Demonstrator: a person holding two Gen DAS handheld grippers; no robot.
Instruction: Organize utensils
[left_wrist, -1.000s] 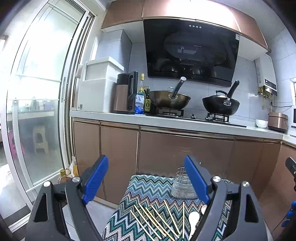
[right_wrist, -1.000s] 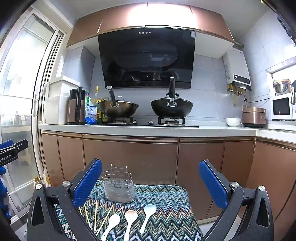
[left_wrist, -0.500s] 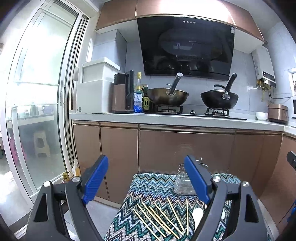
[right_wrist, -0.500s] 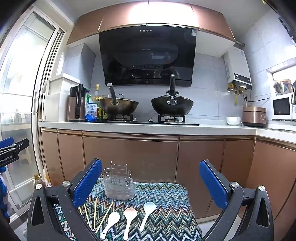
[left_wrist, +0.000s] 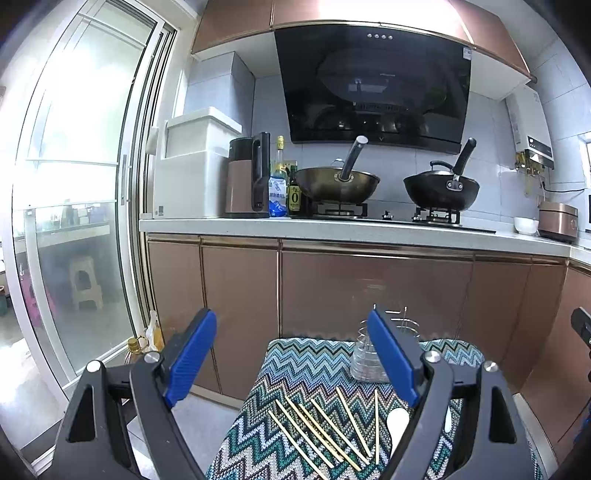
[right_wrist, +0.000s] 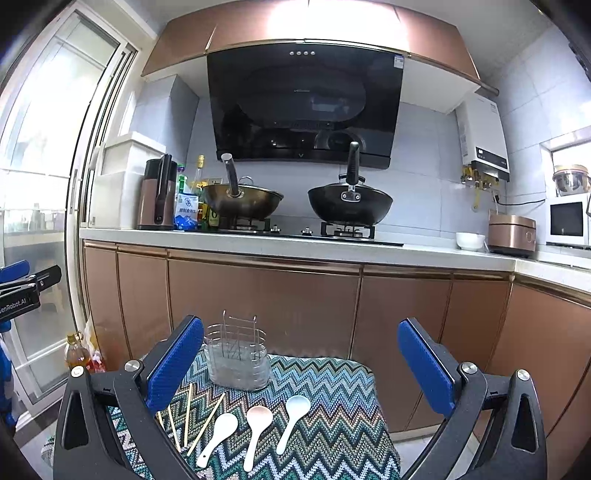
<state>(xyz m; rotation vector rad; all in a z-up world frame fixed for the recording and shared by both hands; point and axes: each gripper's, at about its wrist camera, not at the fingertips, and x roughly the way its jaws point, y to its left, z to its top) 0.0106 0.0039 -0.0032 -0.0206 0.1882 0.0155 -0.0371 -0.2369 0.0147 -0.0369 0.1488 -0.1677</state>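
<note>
We hold both grippers above a small table draped in a zigzag cloth (right_wrist: 332, 387), the left gripper (left_wrist: 291, 356) and right gripper (right_wrist: 301, 363) each spread wide and empty. A wire holder (right_wrist: 238, 356) stands at the far edge; three spoons (right_wrist: 258, 428) lie near it, chopsticks (left_wrist: 325, 428) fanned to their left.

I am looking over a small table (right_wrist: 332, 380) standing before the cabinets (right_wrist: 258, 299). A wire holder (right_wrist: 237, 358) is sitting at its far edge. Chopsticks (left_wrist: 321, 428) are lying at the near left, three spoons (right_wrist: 255, 428) just to their right.
</note>
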